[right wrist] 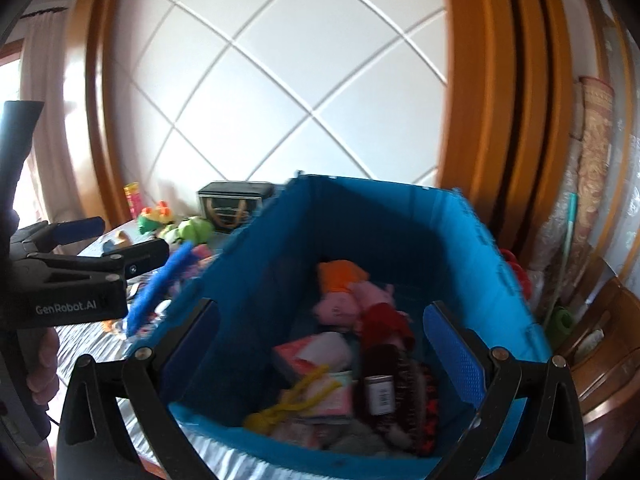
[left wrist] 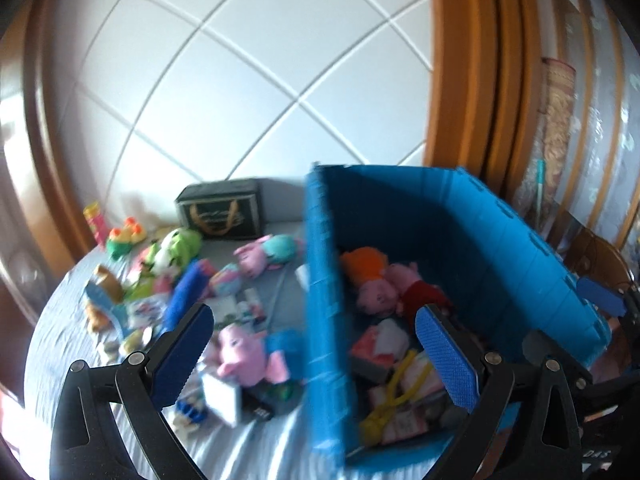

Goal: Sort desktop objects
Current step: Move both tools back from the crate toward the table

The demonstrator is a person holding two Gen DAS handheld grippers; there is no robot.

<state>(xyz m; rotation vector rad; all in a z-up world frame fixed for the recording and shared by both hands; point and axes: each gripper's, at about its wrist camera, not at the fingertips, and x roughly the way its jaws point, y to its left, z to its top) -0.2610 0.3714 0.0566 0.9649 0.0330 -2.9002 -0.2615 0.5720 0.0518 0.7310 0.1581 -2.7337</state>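
My left gripper (left wrist: 316,352) and right gripper (right wrist: 320,348) both wide, empty; one blue bin (right wrist: 472,240) centre frame holds two pig plushes (right wrist: 340,304), another two pigs (left wrist: 240,356) on table left

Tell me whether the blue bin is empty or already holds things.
Partly filled. The blue bin holds pink pig plushes, a yellow cord and a dark brush, well below the rim.
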